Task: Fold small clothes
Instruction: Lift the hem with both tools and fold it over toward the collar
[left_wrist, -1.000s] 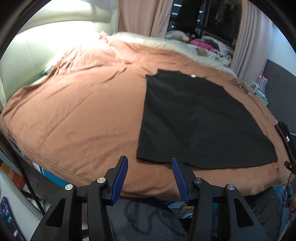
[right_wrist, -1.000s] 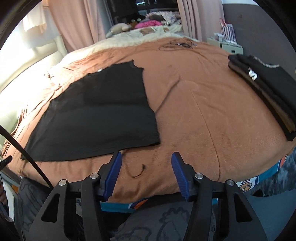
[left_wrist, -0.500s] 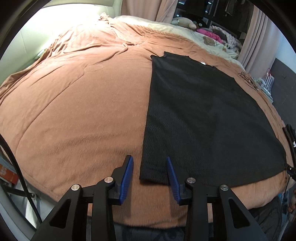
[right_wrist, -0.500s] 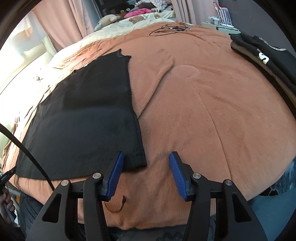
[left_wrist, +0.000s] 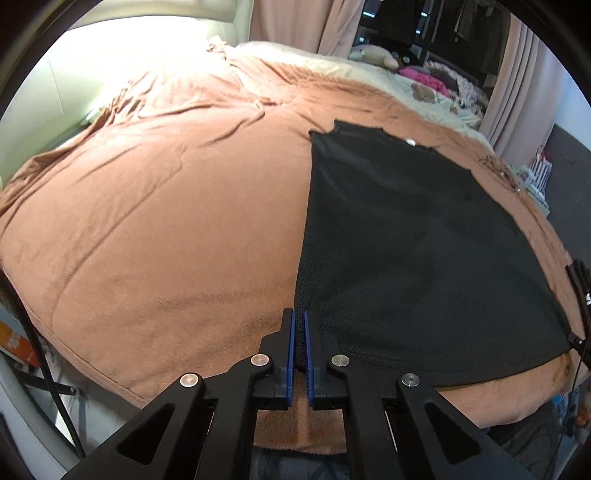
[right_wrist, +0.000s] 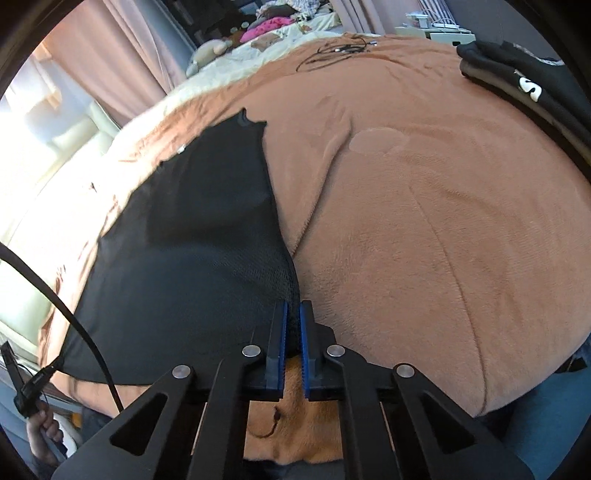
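A black shirt (left_wrist: 406, 236) lies flat on the brown blanket (left_wrist: 166, 206), its sleeves folded in, its hem toward me. My left gripper (left_wrist: 299, 317) is shut on the shirt's near left hem corner. In the right wrist view the same shirt (right_wrist: 192, 251) spreads to the left, and my right gripper (right_wrist: 291, 308) is shut on its near right hem corner. Black cloth shows between both pairs of blue pads.
A stack of folded dark clothes (right_wrist: 524, 77) lies at the bed's far right edge. A tangle of cable (right_wrist: 332, 50) lies on the blanket (right_wrist: 424, 221) beyond the shirt. Pillows and soft toys (left_wrist: 373, 57) sit at the bed's far end. The bed edge is just below both grippers.
Both grippers have moved forward over the bed edge to the shirt's hem corners and closed from wide open onto the cloth.
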